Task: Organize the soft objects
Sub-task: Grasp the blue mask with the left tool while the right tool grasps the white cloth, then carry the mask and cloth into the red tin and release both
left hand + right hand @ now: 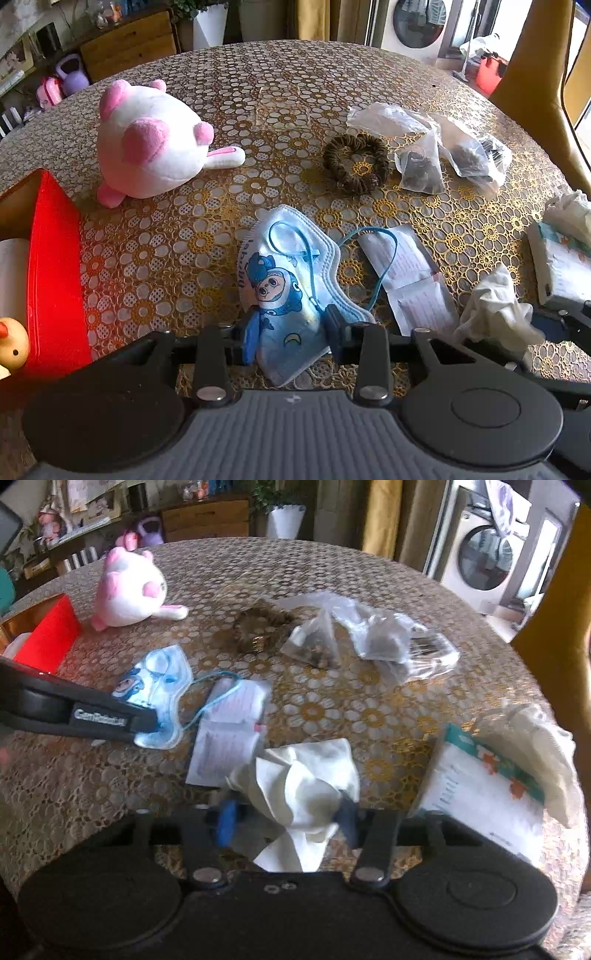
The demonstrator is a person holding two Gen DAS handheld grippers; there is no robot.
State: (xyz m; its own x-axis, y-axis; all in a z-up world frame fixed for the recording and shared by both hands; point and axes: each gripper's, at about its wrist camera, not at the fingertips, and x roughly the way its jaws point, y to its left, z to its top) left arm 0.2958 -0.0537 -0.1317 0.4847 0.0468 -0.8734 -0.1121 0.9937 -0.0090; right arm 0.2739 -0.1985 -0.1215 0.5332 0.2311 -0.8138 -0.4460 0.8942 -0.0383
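My left gripper stands with its jaws on either side of a blue cartoon face mask lying on the table; the mask also shows in the right wrist view with the left gripper's fingers on it. My right gripper has its jaws around a crumpled white tissue, also seen in the left view. A pink and white plush toy lies at the back left. A brown scrunchie lies mid-table.
A red box stands at the left edge, with a yellow duck toy beside it. Clear plastic bags with dark contents lie at the back right. A folded paper leaflet and a tissue pack lie at the right.
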